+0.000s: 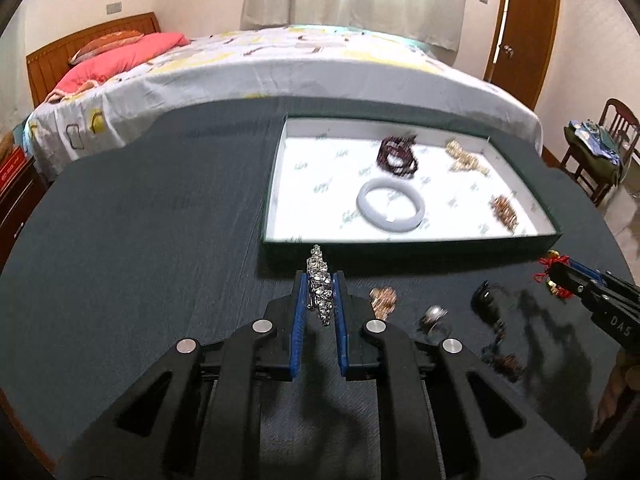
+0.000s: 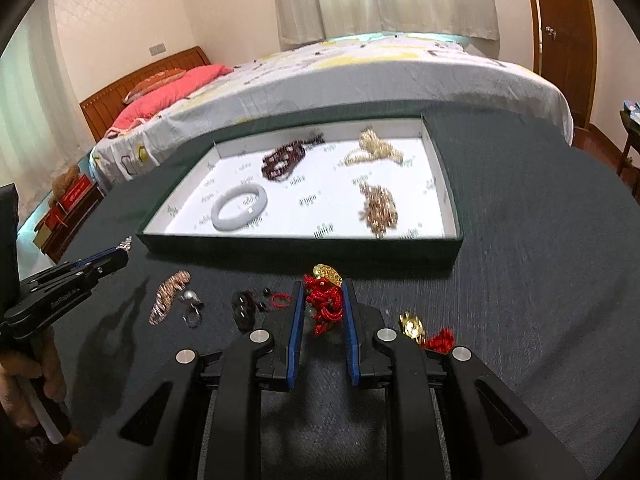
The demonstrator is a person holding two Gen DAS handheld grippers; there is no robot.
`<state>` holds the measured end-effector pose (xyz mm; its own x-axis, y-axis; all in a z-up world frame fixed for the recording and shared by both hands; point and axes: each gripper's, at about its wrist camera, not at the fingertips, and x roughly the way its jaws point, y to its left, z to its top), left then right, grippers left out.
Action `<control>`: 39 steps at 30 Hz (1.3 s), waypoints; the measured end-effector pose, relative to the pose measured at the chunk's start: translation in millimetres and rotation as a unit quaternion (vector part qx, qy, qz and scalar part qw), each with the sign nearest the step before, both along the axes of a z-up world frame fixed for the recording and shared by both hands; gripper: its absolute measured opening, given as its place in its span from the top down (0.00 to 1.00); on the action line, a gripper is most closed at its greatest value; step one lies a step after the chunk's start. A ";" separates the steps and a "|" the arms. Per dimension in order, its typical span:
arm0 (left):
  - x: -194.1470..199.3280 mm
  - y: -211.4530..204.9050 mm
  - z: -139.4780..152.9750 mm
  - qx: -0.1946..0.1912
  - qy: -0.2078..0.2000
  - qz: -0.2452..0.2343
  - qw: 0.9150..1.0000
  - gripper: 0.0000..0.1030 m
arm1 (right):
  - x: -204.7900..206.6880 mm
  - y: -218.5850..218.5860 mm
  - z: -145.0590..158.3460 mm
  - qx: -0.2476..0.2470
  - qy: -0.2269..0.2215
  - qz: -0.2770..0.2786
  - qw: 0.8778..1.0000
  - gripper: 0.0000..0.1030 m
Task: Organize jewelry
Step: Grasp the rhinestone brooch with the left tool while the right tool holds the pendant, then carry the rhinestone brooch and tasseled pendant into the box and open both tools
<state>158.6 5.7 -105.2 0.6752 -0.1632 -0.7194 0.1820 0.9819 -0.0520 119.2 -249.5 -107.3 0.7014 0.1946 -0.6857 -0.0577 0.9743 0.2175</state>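
Observation:
My left gripper is shut on a silver crystal bracelet and holds it above the dark table, just short of the tray's near wall. My right gripper is shut on a red-cord charm with a gold piece, also near the tray's front. The green tray with a white lining holds a pale jade bangle, dark red beads, a pearl strand and a copper bracelet.
On the table in front of the tray lie a rose-gold bracelet, a ring, dark beads on a red cord and a second gold and red charm. A bed stands behind the table.

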 end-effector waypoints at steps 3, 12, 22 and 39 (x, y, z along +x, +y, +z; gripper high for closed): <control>5.4 -5.6 7.2 -0.001 -0.009 -0.006 1.000 0.87 | 5.8 0.7 8.6 -0.001 -0.010 0.001 1.000 0.82; 52.9 -26.1 25.3 -0.008 -0.036 -0.017 0.999 0.87 | 54.5 8.7 42.0 -0.019 -0.059 0.010 0.998 0.82; 139.2 -41.0 20.3 0.008 -0.037 0.000 0.999 0.87 | 139.7 20.7 39.6 -0.048 -0.060 0.013 0.997 0.82; 216.0 -63.2 -29.1 0.039 0.065 -0.019 0.997 0.87 | 223.2 27.0 -13.8 -0.071 0.065 0.024 0.995 0.82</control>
